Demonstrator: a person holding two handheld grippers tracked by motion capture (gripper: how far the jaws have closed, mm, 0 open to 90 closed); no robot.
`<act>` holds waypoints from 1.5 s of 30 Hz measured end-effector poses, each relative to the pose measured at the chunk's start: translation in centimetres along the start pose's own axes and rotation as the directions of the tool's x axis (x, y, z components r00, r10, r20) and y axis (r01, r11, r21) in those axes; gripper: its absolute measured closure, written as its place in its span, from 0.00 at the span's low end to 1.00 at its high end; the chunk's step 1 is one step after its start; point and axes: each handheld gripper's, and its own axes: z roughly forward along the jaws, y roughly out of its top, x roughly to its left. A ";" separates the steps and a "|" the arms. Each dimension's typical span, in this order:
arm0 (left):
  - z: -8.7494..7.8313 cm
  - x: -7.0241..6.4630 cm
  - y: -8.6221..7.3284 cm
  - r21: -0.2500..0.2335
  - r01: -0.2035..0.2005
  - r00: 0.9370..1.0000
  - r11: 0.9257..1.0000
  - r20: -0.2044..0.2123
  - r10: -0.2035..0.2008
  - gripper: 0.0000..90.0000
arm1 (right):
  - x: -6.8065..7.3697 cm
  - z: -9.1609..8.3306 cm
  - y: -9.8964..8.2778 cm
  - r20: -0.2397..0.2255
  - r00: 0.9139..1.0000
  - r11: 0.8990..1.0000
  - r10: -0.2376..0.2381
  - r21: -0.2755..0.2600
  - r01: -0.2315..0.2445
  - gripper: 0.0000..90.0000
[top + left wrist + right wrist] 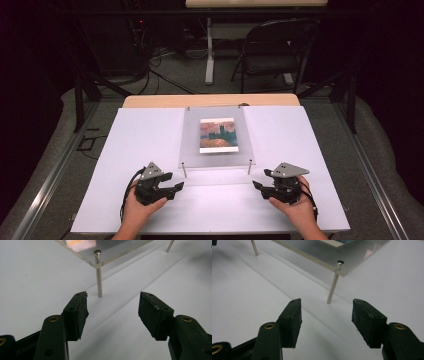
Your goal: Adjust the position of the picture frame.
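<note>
My left gripper (169, 189) rests on the white counter (140, 135), jaws apart, empty, aimed at the near left post (99, 275). Between both grippers, farther back: clear plate (192, 135) raised on posts, a picture (218, 135) on it. My right gripper (261, 187), jaws apart, empty, faces the near right post (333, 285).

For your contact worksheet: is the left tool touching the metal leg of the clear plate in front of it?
Apart. The left gripper view shows the left tool open, with bare white table between its jaws and the metal leg.
</note>
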 end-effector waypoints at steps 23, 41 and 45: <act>-0.9 1.2 1.1 -0.051 0.097 0.995 0.994 0.010 -0.096 0.45 | -1.9 -0.6 0.0 -0.022 0.993 0.994 0.113 -0.007 -0.113 0.39; -1.3 3.4 5.7 -0.086 0.123 0.992 0.989 0.006 -0.123 0.44 | -4.4 -1.3 3.2 -0.023 0.993 0.994 0.113 0.009 -0.113 0.39; -0.6 4.1 6.5 -0.070 0.148 0.989 0.987 0.002 -0.148 0.43 | -5.1 -0.5 3.9 -0.023 0.992 0.992 0.127 0.012 -0.127 0.39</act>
